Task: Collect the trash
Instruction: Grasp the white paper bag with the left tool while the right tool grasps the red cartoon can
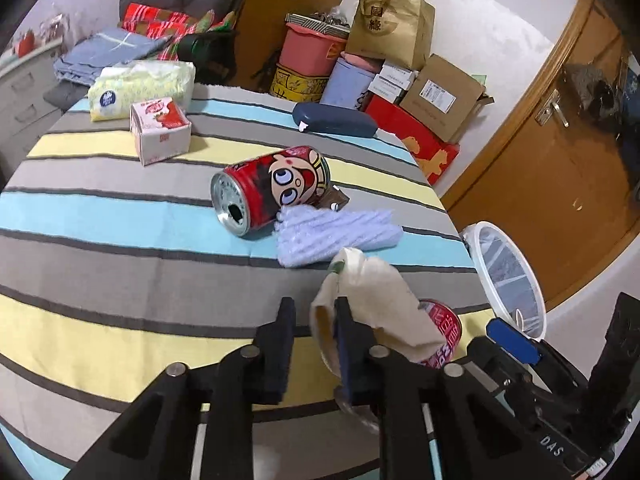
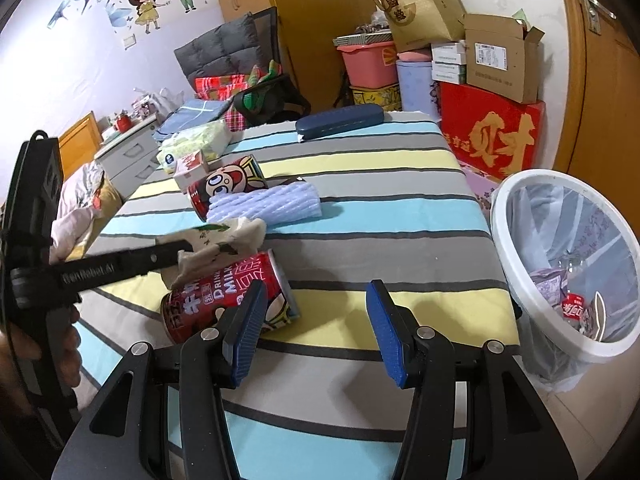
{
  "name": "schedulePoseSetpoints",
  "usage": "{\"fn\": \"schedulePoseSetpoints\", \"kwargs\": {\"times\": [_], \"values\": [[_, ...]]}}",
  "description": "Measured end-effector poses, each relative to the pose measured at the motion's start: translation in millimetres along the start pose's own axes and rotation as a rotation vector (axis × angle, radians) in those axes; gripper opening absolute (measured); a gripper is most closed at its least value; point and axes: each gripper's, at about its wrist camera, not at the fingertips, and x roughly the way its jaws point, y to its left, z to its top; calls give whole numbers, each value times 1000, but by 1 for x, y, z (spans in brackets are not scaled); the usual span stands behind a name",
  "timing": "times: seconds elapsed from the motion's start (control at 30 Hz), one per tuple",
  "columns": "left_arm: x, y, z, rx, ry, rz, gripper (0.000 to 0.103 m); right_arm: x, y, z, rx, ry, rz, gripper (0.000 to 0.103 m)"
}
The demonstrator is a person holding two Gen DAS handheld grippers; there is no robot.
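Note:
A crumpled cream paper (image 1: pixel 376 292) lies over a red milk can (image 1: pixel 444 336) on the striped cloth. My left gripper (image 1: pixel 315 320) is open and narrow: the paper wraps its right finger, and bare cloth shows beside the left pad. In the right wrist view its tip (image 2: pixel 184 246) is buried in the paper (image 2: pixel 224 240). My right gripper (image 2: pixel 318 320) stands open and empty, its left pad next to the milk can (image 2: pixel 224 300). Farther back lie a cartoon can (image 1: pixel 272 188) and a pale blue foam net (image 1: pixel 340 236). The white lined bin (image 2: pixel 560 174) stands off the bed's right edge with trash inside.
A strawberry carton (image 1: pixel 160 132), a tissue pack (image 1: pixel 140 88) and a dark blue case (image 1: pixel 334 120) sit at the far side. Boxes and a paper bag (image 1: pixel 392 24) are stacked against the wall. A wooden door (image 1: pixel 540 168) is at right. A hand (image 2: pixel 60 344) holds the left gripper's handle.

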Motion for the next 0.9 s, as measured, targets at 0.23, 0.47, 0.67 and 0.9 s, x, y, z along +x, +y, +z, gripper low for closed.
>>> {"fn": "schedulePoseSetpoints", "kwargs": {"times": [0.23,0.47,0.67,0.9], "values": [[12,-7,4,4,7,-1,10,-1,-1,1,24,2,15,53],[-13,12,-8,40,-52,148,10,-1,3,-4,102,22,90,53],[-37,32,-23,75,-69,240,10,17,17,-4,162,76,146,54],[-48,59,-32,42,-59,266,10,27,30,6,166,90,121,64]]}}
